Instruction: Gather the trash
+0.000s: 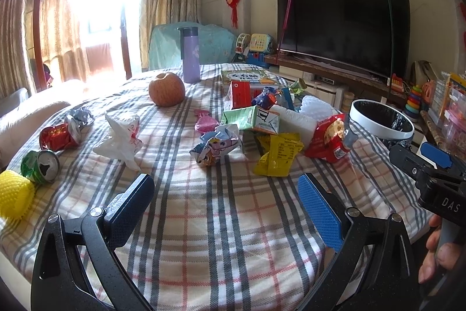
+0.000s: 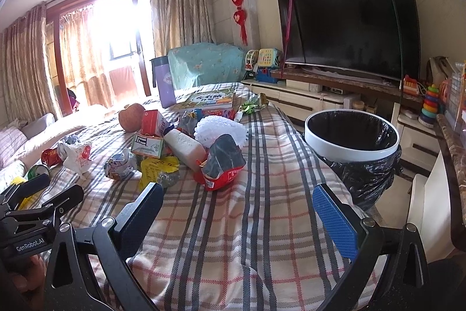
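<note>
Litter lies across a plaid-covered table (image 1: pixel 221 223): a crumpled cartoon wrapper (image 1: pixel 217 146), a yellow packet (image 1: pixel 279 155), a red snack bag (image 1: pixel 330 140), a green carton (image 1: pixel 252 120), a white plastic bag (image 1: pixel 121 140), a red can (image 1: pixel 59 134) and a green can (image 1: pixel 40 162). A white bin with a black liner (image 2: pixel 352 136) stands off the table's right edge. My left gripper (image 1: pixel 227 196) hovers open over bare cloth, short of the wrappers. My right gripper (image 2: pixel 238 207) is open too, just before the red snack bag (image 2: pixel 222 165), holding nothing.
An apple (image 1: pixel 166 89), a purple bottle (image 1: pixel 190 54) and a picture book (image 1: pixel 247 77) sit at the table's far side. Yellow foam netting (image 1: pixel 13 194) lies at the left edge. A television (image 1: pixel 340 25) and toys line the right wall. A sofa sits left.
</note>
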### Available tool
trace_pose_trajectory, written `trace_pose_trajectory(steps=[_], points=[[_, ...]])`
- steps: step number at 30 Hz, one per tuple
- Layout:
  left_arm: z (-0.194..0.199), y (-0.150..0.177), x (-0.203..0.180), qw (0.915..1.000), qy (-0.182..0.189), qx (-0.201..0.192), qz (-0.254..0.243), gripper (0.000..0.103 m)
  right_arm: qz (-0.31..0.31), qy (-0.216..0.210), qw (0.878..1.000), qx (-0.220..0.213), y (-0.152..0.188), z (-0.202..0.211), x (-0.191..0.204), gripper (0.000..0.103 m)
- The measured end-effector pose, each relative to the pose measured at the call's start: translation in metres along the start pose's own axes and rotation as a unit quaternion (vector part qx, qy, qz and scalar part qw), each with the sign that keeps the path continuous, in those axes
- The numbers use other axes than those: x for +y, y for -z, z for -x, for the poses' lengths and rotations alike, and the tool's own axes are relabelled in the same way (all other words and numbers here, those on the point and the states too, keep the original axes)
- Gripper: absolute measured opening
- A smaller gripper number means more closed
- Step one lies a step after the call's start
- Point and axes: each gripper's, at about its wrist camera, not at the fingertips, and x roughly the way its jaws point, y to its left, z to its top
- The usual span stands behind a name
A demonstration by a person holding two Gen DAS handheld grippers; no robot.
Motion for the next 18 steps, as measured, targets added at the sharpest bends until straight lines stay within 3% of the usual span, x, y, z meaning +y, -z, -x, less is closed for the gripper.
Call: trace_pose_trajectory(steps=[18], points=[[-0.035, -0.004, 0.002, 0.9977, 0.023, 0.062, 0.008, 0.101, -0.02, -0.034, 0.998, 0.049, -0.005, -0.026, -0.012, 0.103]])
